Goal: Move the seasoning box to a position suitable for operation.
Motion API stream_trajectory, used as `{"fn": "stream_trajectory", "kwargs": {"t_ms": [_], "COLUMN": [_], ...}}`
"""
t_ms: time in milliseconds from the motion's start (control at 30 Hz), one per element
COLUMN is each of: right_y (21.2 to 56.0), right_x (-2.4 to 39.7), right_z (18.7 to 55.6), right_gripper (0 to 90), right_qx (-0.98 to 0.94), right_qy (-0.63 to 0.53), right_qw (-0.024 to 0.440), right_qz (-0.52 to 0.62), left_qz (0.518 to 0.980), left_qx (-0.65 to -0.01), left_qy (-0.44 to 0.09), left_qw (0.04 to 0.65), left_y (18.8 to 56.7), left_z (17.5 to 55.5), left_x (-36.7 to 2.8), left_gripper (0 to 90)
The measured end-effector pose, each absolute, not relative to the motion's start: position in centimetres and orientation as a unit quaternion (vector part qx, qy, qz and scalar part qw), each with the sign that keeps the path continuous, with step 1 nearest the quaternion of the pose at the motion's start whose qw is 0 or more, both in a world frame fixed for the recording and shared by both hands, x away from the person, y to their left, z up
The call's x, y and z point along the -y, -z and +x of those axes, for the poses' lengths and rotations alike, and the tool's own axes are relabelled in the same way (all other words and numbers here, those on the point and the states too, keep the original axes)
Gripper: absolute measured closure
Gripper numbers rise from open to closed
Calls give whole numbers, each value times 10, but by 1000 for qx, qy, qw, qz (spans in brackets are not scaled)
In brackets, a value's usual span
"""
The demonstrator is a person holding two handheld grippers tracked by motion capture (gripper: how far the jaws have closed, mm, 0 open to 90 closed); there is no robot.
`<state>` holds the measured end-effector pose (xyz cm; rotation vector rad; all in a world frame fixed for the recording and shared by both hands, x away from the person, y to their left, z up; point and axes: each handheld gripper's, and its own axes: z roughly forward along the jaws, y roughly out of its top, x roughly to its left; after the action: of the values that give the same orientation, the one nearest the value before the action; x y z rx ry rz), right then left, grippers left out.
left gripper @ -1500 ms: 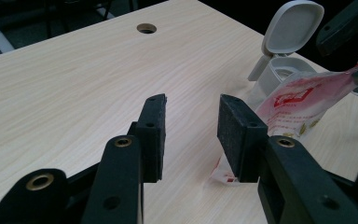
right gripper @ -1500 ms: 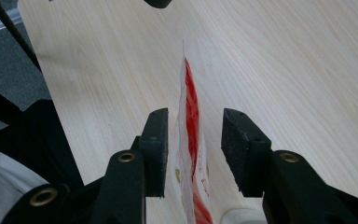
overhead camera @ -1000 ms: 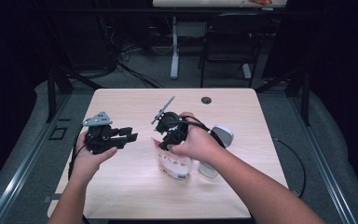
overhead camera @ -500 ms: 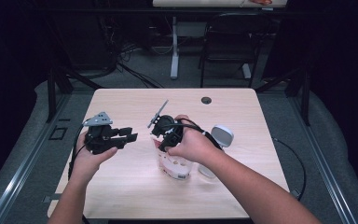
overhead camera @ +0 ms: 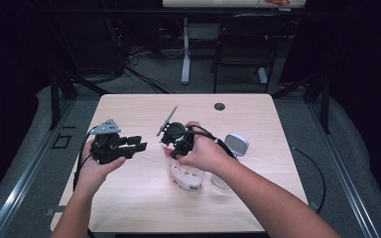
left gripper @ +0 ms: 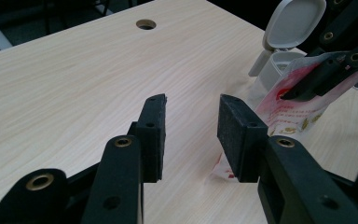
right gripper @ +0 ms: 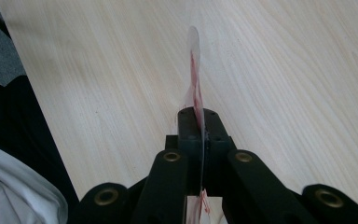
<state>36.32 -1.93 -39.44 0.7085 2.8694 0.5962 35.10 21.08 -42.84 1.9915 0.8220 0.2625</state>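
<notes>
Pinching the pouch (overhead camera: 184,173) top squarely, the right gripper (right gripper: 199,122) should be held steady; left gripper (left gripper: 191,135) jaws are spread, empty

Pouch (overhead camera: 184,173) left of container (overhead camera: 228,153), prob. touching.

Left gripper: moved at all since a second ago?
No. In the high view the left gripper sits at the same spot above the table's left edge as before, jaws open and empty.

Red-and-white printed pouch (overhead camera: 186,173), pale wood-grain table (overhead camera: 129,198), black fingers (left gripper: 153,135).
</notes>
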Motion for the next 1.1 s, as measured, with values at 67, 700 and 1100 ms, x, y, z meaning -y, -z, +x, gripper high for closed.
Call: {"fn": "stream_trajectory", "kwargs": {"t_ms": [67,700,1100], "right_y": [394,390,379], "right_x": [19,35,46], "right_z": [363,361,356], "right_gripper": [897,900,900], "right_qx": [-950,-951,-949], "right_qy": [-197,-206,-221], "right_qw": [63,59,64], "right_qz": [234,222,218], "left_qz": [813,813,815], "left_qx": [-333,-328,-321], "left_qy": [-107,-104,-101], "left_qw": [466,470,471], "left_y": [429,431,434], "left_z": [351,353,353], "left_x": [-211,-211,-207], "left_gripper": [623,611,571]}}
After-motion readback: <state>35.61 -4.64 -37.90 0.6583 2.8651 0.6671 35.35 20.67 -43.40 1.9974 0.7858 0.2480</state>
